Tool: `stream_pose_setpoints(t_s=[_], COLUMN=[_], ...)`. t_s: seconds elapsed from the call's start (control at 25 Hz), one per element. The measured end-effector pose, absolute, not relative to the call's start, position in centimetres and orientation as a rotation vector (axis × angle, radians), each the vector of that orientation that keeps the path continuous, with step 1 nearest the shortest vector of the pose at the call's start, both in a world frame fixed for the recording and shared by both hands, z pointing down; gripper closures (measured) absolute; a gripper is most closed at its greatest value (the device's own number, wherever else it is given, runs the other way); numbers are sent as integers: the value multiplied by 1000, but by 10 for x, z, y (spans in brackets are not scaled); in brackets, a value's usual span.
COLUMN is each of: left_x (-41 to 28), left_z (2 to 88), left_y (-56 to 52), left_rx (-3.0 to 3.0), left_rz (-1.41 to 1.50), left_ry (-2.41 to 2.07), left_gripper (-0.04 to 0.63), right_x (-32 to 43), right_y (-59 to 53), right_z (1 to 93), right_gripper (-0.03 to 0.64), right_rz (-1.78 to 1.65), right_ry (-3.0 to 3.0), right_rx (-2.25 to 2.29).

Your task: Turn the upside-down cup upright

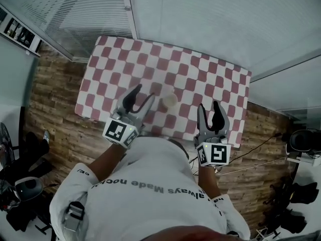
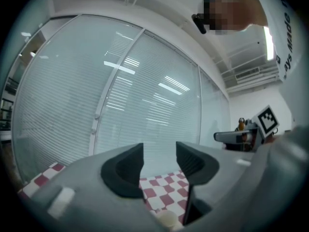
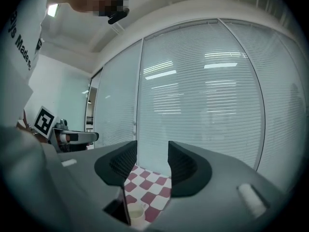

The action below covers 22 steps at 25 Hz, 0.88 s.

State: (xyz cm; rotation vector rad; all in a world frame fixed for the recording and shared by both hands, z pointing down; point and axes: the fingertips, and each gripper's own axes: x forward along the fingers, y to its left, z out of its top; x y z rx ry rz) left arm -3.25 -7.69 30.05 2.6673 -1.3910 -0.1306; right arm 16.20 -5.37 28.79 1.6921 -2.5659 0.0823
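The cup (image 1: 169, 100) stood on the checkered surface (image 1: 200, 79), toward the edge nearest the person. In the head view it fell between the two tools. The left hand-held gripper (image 1: 145, 92) was just to the cup's left. The right hand-held gripper (image 1: 208, 106) was on the cup's right and farther from it, so the left was the nearer one.

Both were released, with their jaws partly apart and nothing between the pads. Through each gap only the blinds and the far part of the cloth showed.

In both gripper views the cup (image 2: 166, 219) sat low, under the line of the jaws. This suggested that both tools were held level above the cup, not around it.

In the right gripper view the cup (image 3: 136, 210) showed a pale rim with a hollow inside. Its long axis looked vertical and its mouth seemed to face up, so the turn was probably already done. Any further grasp would have meant coming down toward the cup from the left.
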Motion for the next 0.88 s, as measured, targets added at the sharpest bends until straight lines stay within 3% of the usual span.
stream_pose_setpoints(t_s=[0.88], left_x=[-8], left_z=[284], left_y=[-59], left_rx=[2694], left_rz=[-109], left_ry=[-1312], left_gripper=[405], right_x=[164], right_y=[-30], right_z=[260], right_gripper=[434], right_rz=[83], right_ry=[-2592], right_rx=[1658])
